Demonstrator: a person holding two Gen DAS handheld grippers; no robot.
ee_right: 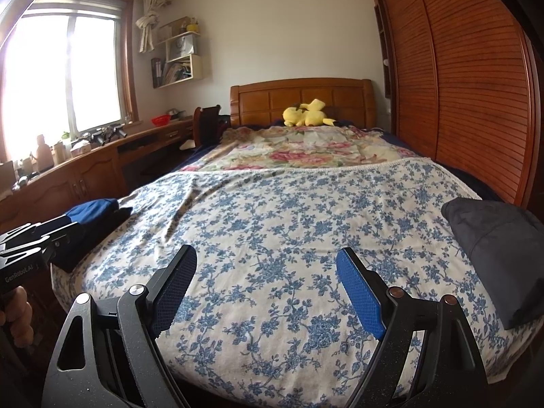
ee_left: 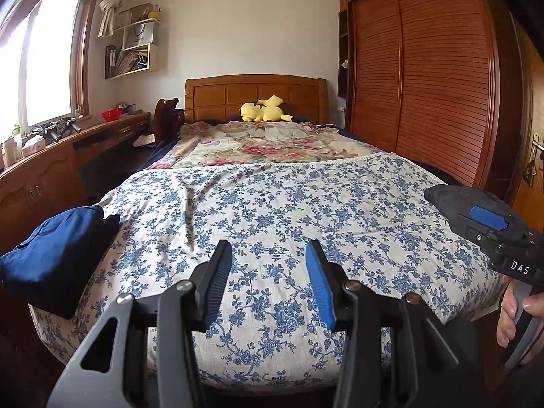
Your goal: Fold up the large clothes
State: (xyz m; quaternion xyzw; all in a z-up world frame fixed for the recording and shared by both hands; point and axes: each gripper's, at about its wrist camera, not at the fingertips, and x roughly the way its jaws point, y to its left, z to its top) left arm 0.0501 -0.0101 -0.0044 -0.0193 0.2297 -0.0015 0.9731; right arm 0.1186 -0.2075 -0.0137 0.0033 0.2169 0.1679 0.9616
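- A folded blue garment is seen at the left edge of the bed, partly over the side; it is judged to be done already and is best left alone.
- The desk runs close along that left side, so little room for swinging out is judged to be there.
- The left gripper is held above the near end of the bed with its jaws part spread and nothing between them.
- The middle of the floral sheet is bare and fairly flat, so it is judged the best place for spreading a garment.
- The right gripper is held wide apart and empty over the same near end.
- A dark garment lies at the right edge, just right of the right gripper; it is judged to be the next piece, though how far it is folded cannot be told.
- For a clean pick, an edge or corner should be pinched by each gripper and the cloth drawn toward the middle.
- The wardrobe stands close on the right, so wide sweeps there should be avoided.
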